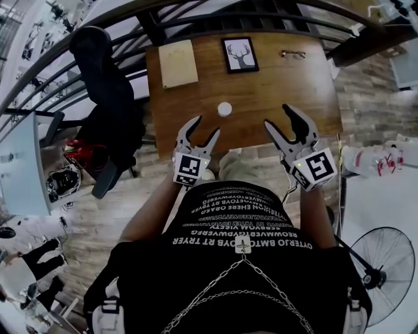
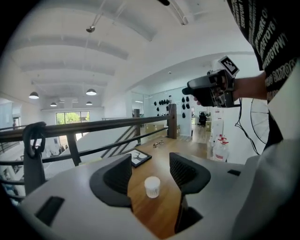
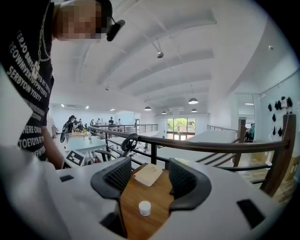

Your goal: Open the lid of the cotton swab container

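A small white round cotton swab container (image 1: 225, 109) with its lid on stands in the middle of the wooden table (image 1: 261, 85). My left gripper (image 1: 203, 129) hovers open near the table's front edge, just left of the container and short of it. My right gripper (image 1: 286, 117) hangs open to the container's right. In the left gripper view the container (image 2: 152, 186) shows ahead between the jaws of the left gripper (image 2: 150, 174), untouched. The right gripper view shows the container (image 3: 145, 207) low between the jaws of the right gripper (image 3: 146, 176), still at a distance.
A light notebook (image 1: 177, 62) lies at the table's back left, a framed deer picture (image 1: 240, 54) at the back middle, and spectacles (image 1: 293, 55) at the back right. A railing (image 1: 196, 19) runs behind the table. A chair with a dark jacket (image 1: 104, 98) stands on the left.
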